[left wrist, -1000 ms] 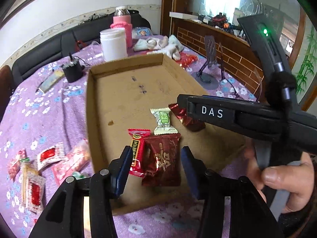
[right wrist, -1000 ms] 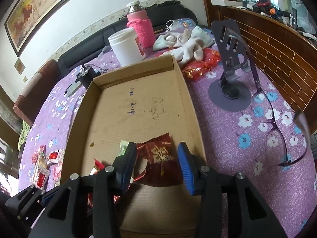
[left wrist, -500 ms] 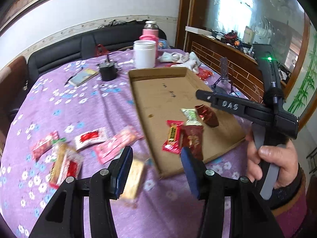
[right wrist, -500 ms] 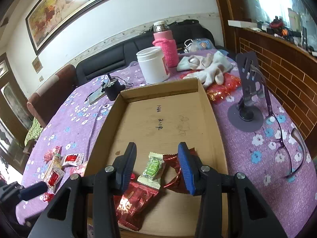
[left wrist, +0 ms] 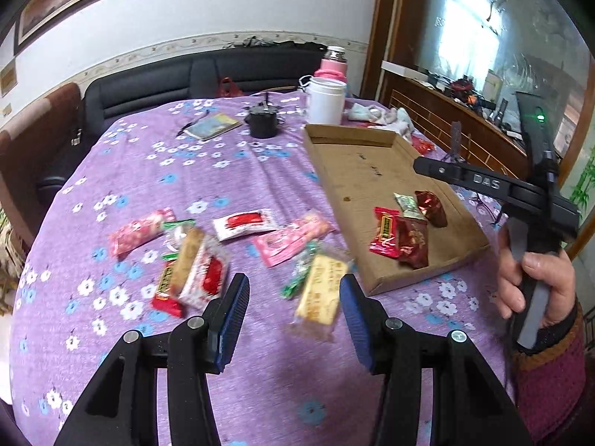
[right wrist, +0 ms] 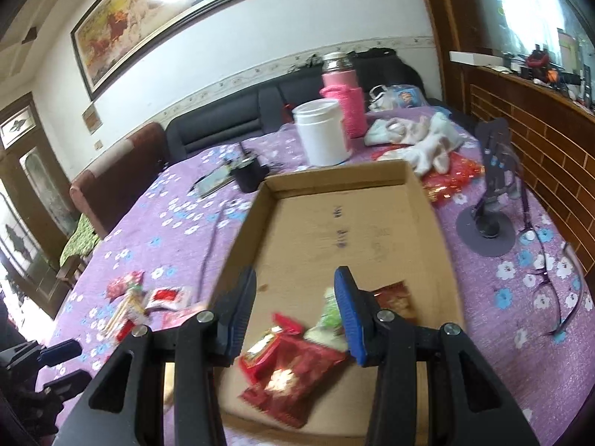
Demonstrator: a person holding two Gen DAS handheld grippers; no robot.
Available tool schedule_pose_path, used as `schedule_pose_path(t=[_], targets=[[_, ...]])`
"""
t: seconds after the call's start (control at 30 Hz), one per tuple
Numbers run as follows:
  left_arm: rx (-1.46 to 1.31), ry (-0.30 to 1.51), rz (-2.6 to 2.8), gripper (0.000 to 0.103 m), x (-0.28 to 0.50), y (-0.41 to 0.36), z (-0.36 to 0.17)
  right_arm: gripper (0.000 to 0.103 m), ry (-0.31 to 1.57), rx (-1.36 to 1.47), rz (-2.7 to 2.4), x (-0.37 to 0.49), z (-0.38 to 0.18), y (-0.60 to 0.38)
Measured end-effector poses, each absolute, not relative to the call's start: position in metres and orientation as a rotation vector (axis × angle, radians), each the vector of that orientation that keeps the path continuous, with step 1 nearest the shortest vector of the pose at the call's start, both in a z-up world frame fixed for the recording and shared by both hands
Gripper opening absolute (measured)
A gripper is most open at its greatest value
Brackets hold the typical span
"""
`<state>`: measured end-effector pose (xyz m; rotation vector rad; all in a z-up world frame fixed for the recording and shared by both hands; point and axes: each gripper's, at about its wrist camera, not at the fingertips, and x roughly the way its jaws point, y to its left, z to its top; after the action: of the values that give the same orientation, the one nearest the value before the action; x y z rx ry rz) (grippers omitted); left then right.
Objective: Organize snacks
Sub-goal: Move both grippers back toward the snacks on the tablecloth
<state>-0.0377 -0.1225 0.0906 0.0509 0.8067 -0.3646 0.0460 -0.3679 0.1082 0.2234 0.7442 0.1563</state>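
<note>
Left wrist view: left gripper jaws apart, nothing gripped, above loose snacks on purple cloth. Four packets lie in one cardboard tray. Right gripper hovers over them, jaws apart, empty.

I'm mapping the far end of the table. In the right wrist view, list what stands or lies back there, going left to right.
Black pot → white jar → pink-sleeved flask → pale crumpled cloth → dark phone stand.
</note>
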Motion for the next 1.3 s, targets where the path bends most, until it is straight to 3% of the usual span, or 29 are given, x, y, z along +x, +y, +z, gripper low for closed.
schedule_pose_path(t=[0.7, 1.17, 1.23, 1.27, 1.3], targets=[[-0.076, 0.891, -0.202, 0.053, -0.001, -0.033, 0.058, 0.043, 0.948, 0.248, 0.481, 0.049, 0.100, -0.222], [0.129, 0.944, -0.236, 0.053, -0.013, -0.081, 0.023, 0.043, 0.967, 0.199, 0.452, 0.046, 0.083, -0.237], [0.114, 0.956, -0.235, 0.048, -0.008, -0.082, 0.019, 0.043, 0.979, 0.184, 0.426, 0.047, 0.080, -0.237], [0.119, 0.964, -0.229, 0.034, -0.006, -0.083, 0.017, 0.043, 0.988, 0.170, 0.416, 0.048, 0.077, -0.236], [0.127, 0.966, -0.218, 0.034, -0.007, -0.083, 0.015, 0.043, 0.996, 0.151, 0.409, 0.049, 0.074, -0.234]])
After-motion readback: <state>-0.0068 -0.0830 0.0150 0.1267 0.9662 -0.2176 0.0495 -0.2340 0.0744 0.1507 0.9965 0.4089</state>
